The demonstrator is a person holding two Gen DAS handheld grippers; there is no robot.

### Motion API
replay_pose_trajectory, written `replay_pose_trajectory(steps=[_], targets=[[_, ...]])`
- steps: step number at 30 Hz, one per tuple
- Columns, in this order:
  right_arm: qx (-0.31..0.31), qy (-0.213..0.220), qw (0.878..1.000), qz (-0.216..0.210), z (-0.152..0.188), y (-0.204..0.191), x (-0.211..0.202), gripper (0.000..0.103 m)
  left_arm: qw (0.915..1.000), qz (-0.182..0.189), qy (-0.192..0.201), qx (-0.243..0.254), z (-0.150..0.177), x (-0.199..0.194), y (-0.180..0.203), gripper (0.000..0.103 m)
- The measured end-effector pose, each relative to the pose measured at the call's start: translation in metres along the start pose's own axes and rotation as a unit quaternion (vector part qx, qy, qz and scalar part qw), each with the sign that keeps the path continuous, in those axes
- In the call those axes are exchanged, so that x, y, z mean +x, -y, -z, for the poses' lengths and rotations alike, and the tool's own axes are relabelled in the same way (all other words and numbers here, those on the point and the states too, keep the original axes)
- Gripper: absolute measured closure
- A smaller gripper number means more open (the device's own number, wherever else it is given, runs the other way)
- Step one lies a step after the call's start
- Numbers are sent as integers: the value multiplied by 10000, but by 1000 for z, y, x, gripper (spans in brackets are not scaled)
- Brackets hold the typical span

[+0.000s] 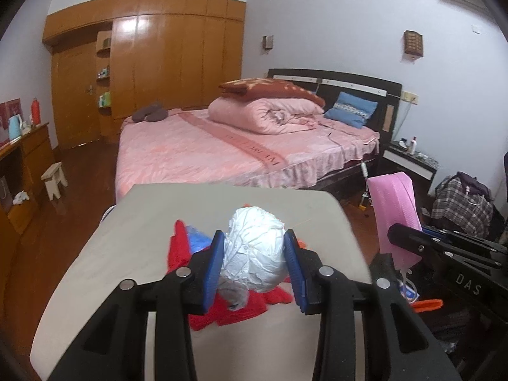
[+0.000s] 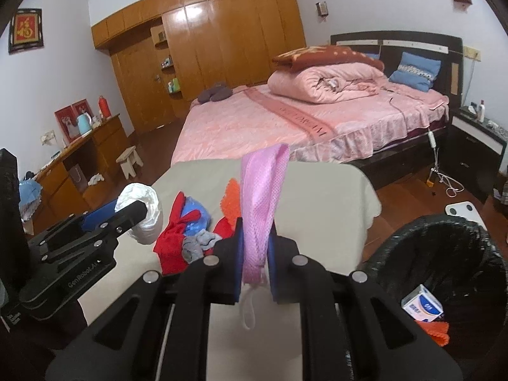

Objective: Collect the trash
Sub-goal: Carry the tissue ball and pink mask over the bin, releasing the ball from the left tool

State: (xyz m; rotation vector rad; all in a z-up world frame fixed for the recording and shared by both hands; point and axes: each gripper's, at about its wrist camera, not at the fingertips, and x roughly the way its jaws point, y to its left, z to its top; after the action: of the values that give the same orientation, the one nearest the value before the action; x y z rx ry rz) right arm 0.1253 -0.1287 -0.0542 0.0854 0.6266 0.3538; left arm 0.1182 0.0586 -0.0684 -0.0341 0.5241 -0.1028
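Crumpled white wad [image 1: 254, 250]: pinched in left claw [image 1: 254, 263], above the surface [image 1: 133, 238].
Pink mesh strip [image 2: 263, 203]: clamped in right claw [image 2: 256, 260].
Step, judged: carrying.
Next: swing both over black-lined bin [image 2: 444, 254], release.

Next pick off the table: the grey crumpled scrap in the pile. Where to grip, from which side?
Probably grip the grey scrap across its raised crumpled middle, coming from above. It lies low on the table, wedged against the red cloth, so a side approach would likely snag that.
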Motion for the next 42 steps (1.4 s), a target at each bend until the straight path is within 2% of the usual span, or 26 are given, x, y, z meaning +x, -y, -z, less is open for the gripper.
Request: replay_pose_trajectory(steps=[12,21,32,42], targets=[[191,333,9983,432,0,45,-51,91,9984,439,191,283,-14,-10,58,65],[314,537,9943,868,9,83,-86,91,9939,882,332,574,-21,-19,110,65],[446,610,9877,1367,25,123,-118,91,9837,1507,338,918,-19,-23,167,65],[616,402,9810,1792,49,160,-123,91,9730,1991,197,1150,-8,-8,215,65]])
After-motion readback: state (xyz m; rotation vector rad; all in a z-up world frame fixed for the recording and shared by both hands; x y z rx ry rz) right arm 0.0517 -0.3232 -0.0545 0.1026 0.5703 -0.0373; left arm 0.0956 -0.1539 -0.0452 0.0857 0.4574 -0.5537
